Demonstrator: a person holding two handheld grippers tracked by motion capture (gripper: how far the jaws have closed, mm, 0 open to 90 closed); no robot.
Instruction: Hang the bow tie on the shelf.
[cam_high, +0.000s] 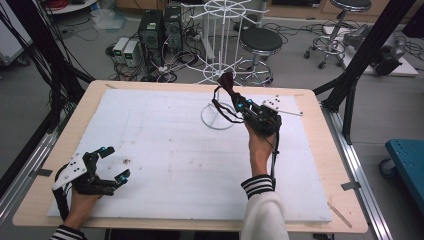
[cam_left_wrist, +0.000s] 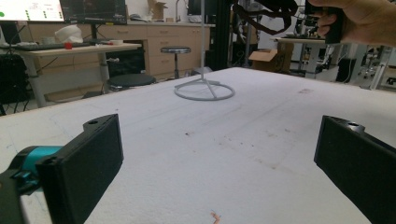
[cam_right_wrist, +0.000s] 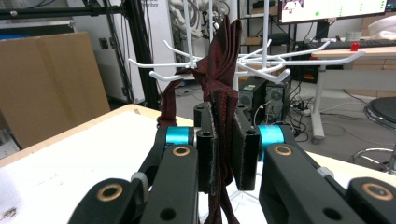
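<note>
A dark red cloth band (cam_high: 227, 82) hangs pinched in my right gripper (cam_high: 236, 100), which is raised above the far middle of the table beside the white wire rack (cam_high: 218, 116). In the right gripper view the jaws are shut on the folded cloth band (cam_right_wrist: 219, 70), whose top reaches the rack's hooked arms (cam_right_wrist: 261, 63); a loop of it trails down on the left. My left gripper (cam_high: 116, 161) rests low at the table's near left, open, with nothing between its fingers. The left gripper view has its wide-open gripper (cam_left_wrist: 217, 149), the rack's ring base (cam_left_wrist: 204, 90) and the cloth band (cam_left_wrist: 266, 14) high up.
A white foam board (cam_high: 165, 150) covers the wooden table (cam_high: 320, 210). Behind the far edge stand computer towers (cam_high: 160, 27) and two stools (cam_high: 260, 42). Black frame posts (cam_high: 372, 45) rise at the right, and a blue cart (cam_high: 407, 160) stands off the table's right side.
</note>
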